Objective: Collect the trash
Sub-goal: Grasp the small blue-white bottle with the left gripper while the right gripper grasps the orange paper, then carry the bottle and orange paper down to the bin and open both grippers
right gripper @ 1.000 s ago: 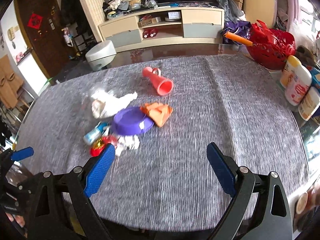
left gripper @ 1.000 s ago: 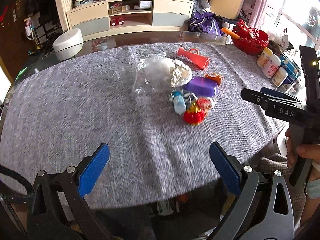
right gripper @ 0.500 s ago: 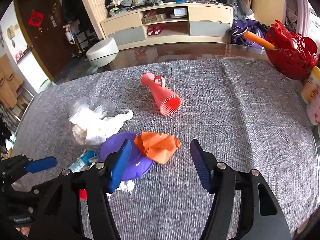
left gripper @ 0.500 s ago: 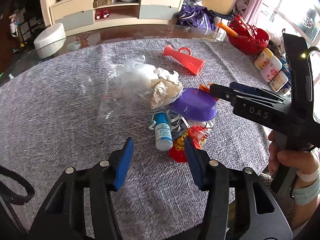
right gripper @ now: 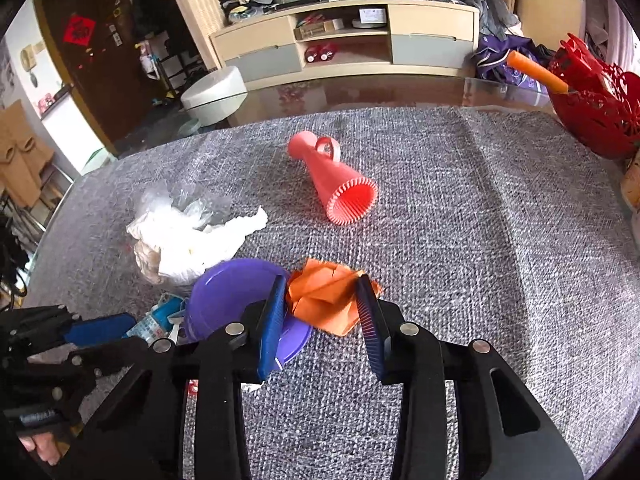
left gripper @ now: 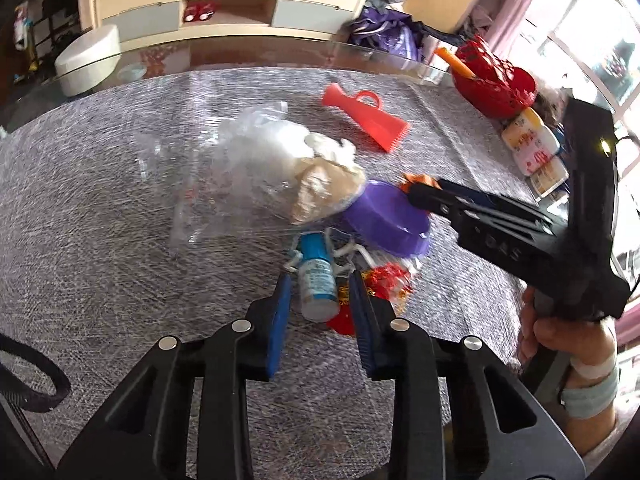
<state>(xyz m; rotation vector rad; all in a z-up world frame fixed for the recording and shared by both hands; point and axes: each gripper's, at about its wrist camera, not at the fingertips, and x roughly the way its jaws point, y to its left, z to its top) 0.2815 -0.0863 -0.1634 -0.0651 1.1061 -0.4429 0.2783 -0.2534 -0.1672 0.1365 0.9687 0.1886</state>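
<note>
Room: living room with a long cream media cabinet (right gripper: 344, 46) behind a glass worktop (right gripper: 400, 88) covered by a grey woven cloth (right gripper: 480, 240).

Left wrist view
Left gripper (left gripper: 320, 292): narrowed, its blue pads on either side of a small blue-and-white bottle (left gripper: 316, 280); contact cannot be told through the blur.
Bottle position: lying on its side between the fingers, base toward the camera, partly over a red foil wrapper (left gripper: 384, 284).
Nearby trash: clear plastic bag with crumpled white and tan paper (left gripper: 280, 168) just beyond the bottle, touching a purple bowl (left gripper: 384, 216).
Other gripper: crosses in from the right, tips over the far side of the bowl.
Further off: red cone-shaped scoop (left gripper: 368, 120) well apart from the pile; red basket (left gripper: 496, 80) at the worktop's edge.

Right wrist view
Right gripper (right gripper: 322, 300): narrowed around a folded orange paper (right gripper: 324, 300); the pads look close to its edges, but a firm pinch is not certain.
Paper position: flat on the cloth, partly over the bowl's rim, between the fingers.

Step in hand: both grippers are set on their first pieces of trash, by my reading.
Next move: finish each pinch, check the light paper and round bottle do not slip, then lift clear of the bowl.
</note>
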